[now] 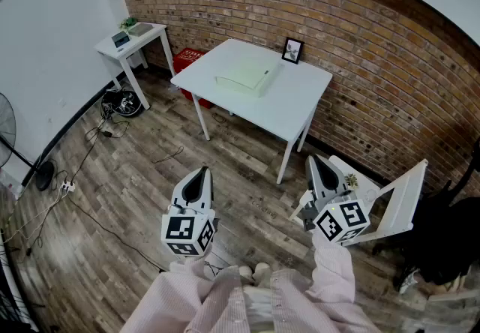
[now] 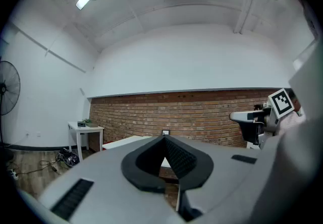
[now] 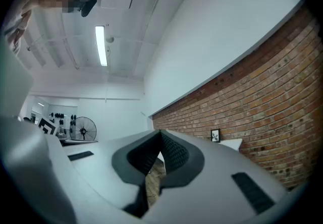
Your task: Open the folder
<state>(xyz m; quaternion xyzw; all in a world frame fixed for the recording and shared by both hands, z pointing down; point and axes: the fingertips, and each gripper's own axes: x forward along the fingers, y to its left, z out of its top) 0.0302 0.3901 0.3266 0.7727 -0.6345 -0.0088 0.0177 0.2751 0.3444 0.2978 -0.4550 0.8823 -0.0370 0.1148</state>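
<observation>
Sleeves (image 1: pixel 225 300), pink, two: lowest in the head view, one leading up to each gripper.

Left gripper (image 1: pixel 202 171): held over the wooden floor (image 1: pixel 127 189), marker cube on its near end, tip toward the table. Jaws closed tip to tip, with nothing between them. Its own view shows the dark pads meeting at a point.

Right gripper (image 1: pixel 313 160): level with the left one and well apart from it, marker cube likewise on the near end. Jaws together at the tips and holding nothing.

Chair (image 1: pixel 399 202), white: just beside the right gripper, on its outer side.

Cables (image 1: pixel 118 103), black: a bundle on the floor near the left wall, with loose leads trailing across the boards.

Fan (image 1: pixel 6 129): standing at the left edge, partly cut off.

Table (image 1: pixel 300 103), white, four-legged: well beyond both grippers, one side close to the brick wall (image 1: pixel 360 46).

Folder (image 1: pixel 244 75), pale cream-green: lies flat and closed on the table top, toward its left half, touched by neither gripper.

Picture frame (image 1: pixel 292 49), small, dark-edged: upright at the table's far edge, by the wall.

Crate (image 1: pixel 187 60), red: on the floor behind the table's left corner.

Side table (image 1: pixel 139 40), white: in the far left corner, carrying a small plant and a small device.
</observation>
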